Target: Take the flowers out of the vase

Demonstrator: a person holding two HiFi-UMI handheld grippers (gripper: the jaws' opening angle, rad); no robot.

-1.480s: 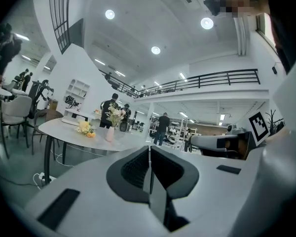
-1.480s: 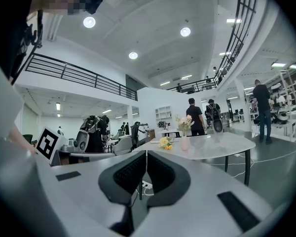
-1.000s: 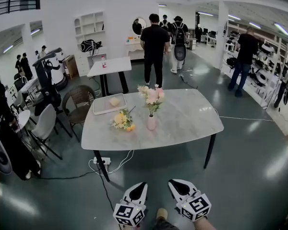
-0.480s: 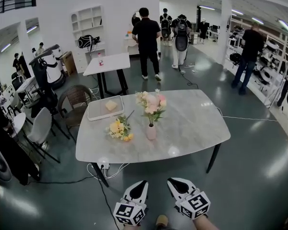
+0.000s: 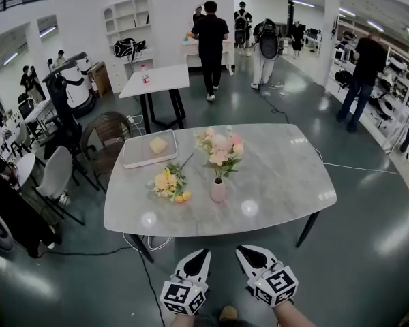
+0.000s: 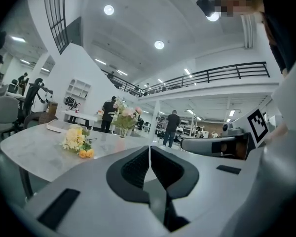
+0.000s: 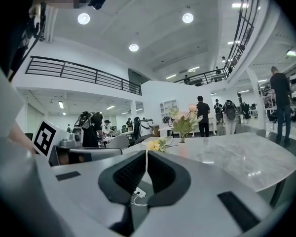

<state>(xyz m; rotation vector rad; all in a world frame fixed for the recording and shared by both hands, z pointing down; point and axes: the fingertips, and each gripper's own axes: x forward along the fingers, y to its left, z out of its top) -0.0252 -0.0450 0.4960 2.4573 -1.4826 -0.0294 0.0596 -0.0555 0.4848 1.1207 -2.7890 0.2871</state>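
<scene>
– Desk surface first: what is it like?
– Pale grey stone-look desk [image 5: 279, 176] with rounded corners and dark legs. The top is polished enough to show round spots of ceiling light. It stands on a dark glossy floor [image 5: 368, 251] in a big open hall with white walls and a black-railed upper gallery [image 6: 227, 73].
– Anything round it?
– Brown woven chair [image 5: 109, 131] and white moulded chair [image 5: 54, 176] at its left end, and a small white table [image 5: 165, 79] behind it. People stand further back, one person in black [image 5: 211, 39].
– And the task's things?
– A small smooth pink vase [image 5: 218, 191] stands upright near the middle of the desk, and soft pink and cream flowers [image 5: 220, 150] with green leaves are in it. A bunch of yellow flowers [image 5: 169, 182] lies flat on the desk just left of the vase, apart from it. Behind that sits a flat white rectangular tray [image 5: 133, 162] with a pale yellow lump [image 5: 158, 145] in it.
– The tongs?
– Left tongs [image 5: 203, 253] and right tongs [image 5: 243, 249] are white shells with ribbed black pads. They are side by side short of the desk's near edge, well apart from the vase. Both pairs of jaws are pressed together with nothing between them.
</scene>
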